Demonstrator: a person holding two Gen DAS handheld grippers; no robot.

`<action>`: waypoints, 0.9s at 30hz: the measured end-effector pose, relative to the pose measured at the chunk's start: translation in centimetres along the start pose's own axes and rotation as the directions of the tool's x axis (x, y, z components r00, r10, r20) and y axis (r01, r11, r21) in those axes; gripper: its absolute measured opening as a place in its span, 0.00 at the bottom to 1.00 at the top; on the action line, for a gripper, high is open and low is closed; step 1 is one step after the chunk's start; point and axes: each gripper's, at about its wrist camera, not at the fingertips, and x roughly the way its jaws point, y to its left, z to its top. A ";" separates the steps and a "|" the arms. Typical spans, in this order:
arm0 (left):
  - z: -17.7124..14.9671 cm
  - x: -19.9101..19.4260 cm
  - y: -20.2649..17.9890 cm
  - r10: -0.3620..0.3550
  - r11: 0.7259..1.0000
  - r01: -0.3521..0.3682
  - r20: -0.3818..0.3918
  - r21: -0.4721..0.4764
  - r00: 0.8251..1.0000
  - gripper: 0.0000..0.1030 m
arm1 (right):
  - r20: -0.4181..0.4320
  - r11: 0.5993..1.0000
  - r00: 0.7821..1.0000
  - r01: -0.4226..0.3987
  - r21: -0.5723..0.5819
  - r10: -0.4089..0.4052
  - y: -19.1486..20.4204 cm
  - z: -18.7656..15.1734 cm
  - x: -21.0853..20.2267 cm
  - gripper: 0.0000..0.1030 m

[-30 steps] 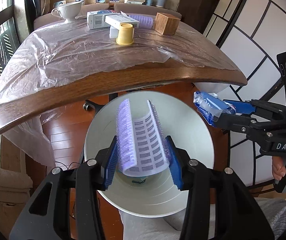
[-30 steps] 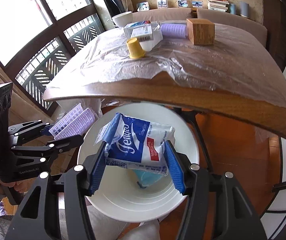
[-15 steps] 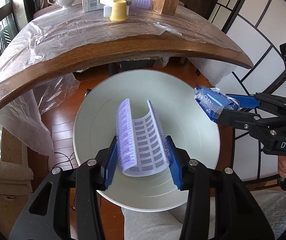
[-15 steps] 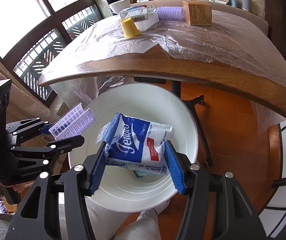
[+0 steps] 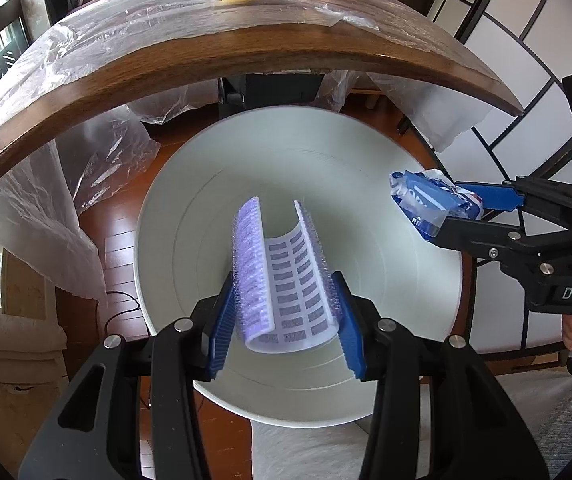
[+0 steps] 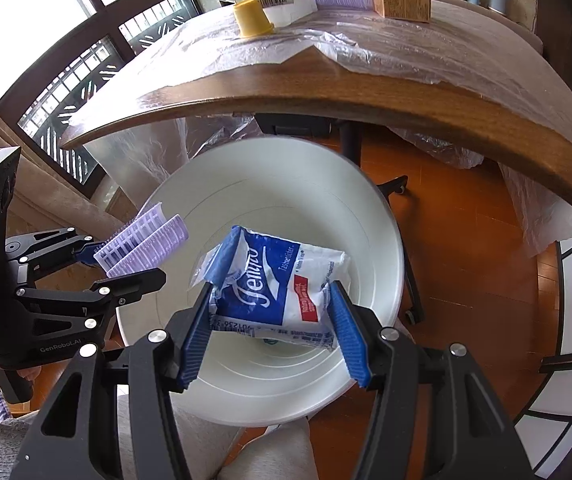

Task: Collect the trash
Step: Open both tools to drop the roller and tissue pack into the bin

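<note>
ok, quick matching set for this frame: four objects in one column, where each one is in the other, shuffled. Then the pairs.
Objects:
1. purple hair roller
2. blue and white tissue pack
3. yellow cup
4. white bin

Places:
A. upside down on the plastic-covered table
B. on the floor under the table's near edge
C. clamped in the left gripper above the bin
D. clamped in the right gripper above the bin

Pairs: 1-C, 2-D, 3-A, 4-B
</note>
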 end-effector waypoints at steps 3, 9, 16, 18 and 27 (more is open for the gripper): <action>0.0 0.5 0.0 0.000 1.000 0.000 -0.010 0.002 1.000 0.46 | -0.010 1.000 1.000 0.001 -0.003 -0.001 0.1 -0.1 0.6 0.54; 0.0 1.4 0.1 0.004 1.000 -0.004 -0.029 0.011 1.000 0.46 | -0.029 1.000 1.000 0.003 -0.004 -0.003 0.0 0.0 1.3 0.54; 0.0 1.9 0.2 0.007 1.000 -0.007 -0.048 0.015 0.999 0.46 | -0.045 1.000 0.999 0.002 0.002 -0.002 -0.4 0.1 1.9 0.54; 0.0 2.1 0.2 0.008 1.000 -0.008 -0.053 0.017 0.999 0.46 | -0.049 1.000 0.999 0.003 0.004 -0.003 -0.4 0.1 2.1 0.54; 0.1 2.8 0.5 0.016 1.000 -0.014 -0.069 0.028 0.997 0.46 | -0.062 1.000 0.998 0.004 0.015 -0.003 -0.5 0.0 2.7 0.54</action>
